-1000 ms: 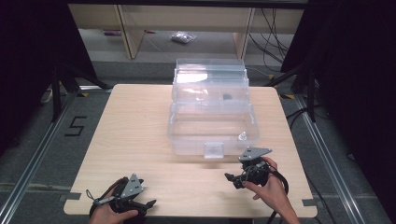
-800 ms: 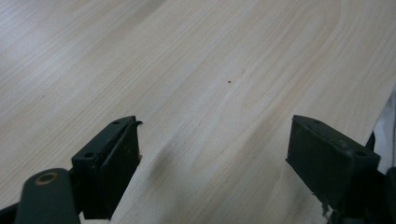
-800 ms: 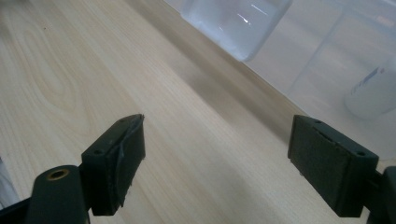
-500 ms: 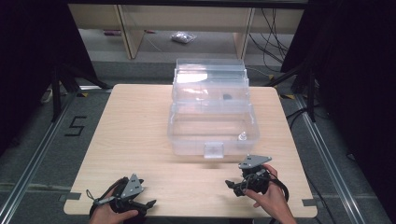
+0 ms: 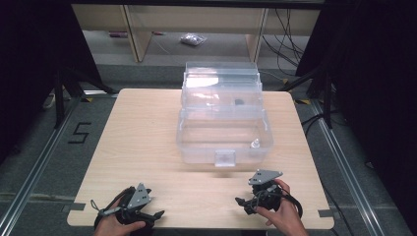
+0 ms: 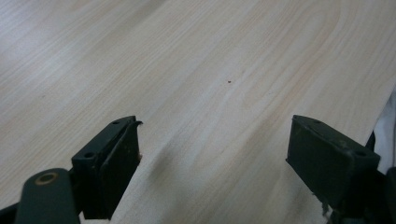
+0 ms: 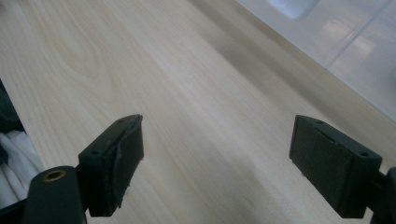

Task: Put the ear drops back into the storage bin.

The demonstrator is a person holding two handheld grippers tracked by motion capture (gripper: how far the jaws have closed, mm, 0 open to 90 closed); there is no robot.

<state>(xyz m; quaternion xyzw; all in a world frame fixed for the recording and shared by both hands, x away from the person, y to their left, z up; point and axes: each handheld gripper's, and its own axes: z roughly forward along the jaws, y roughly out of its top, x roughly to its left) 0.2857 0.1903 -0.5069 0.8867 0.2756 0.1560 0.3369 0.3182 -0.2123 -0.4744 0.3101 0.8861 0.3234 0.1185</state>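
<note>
Table (image 5: 147, 147) of pale wood carries the whole setup, with bare board kept free along the near edge, presumably as a resting zone for the hands. Clear plastic box (image 5: 223, 132) sits at the twelve o'clock side of the centre, its lid (image 5: 221, 83) swung back and standing behind the tub, which leaves the inside open to reach from the front. Its latch (image 5: 225, 158) faces the person at six o'clock, a sensible orientation for working it from the seated side. A small white item (image 5: 255, 143) lies inside near the front right corner, and a dark speck (image 5: 239, 102) shows toward the back; what either is cannot be told.

Right gripper (image 5: 247, 202) rests at five o'clock of the table, near the box front but apart from it, angled toward the left; its jaws stand spread and hold nothing, with the box wall (image 7: 345, 56) at two o'clock in the right gripper view. Left gripper (image 5: 155, 215) lies at seven o'clock, well apart from the box, jaws likewise spread over bare wood. Both appear parked in readiness, the right being better placed for a first reach.
</note>
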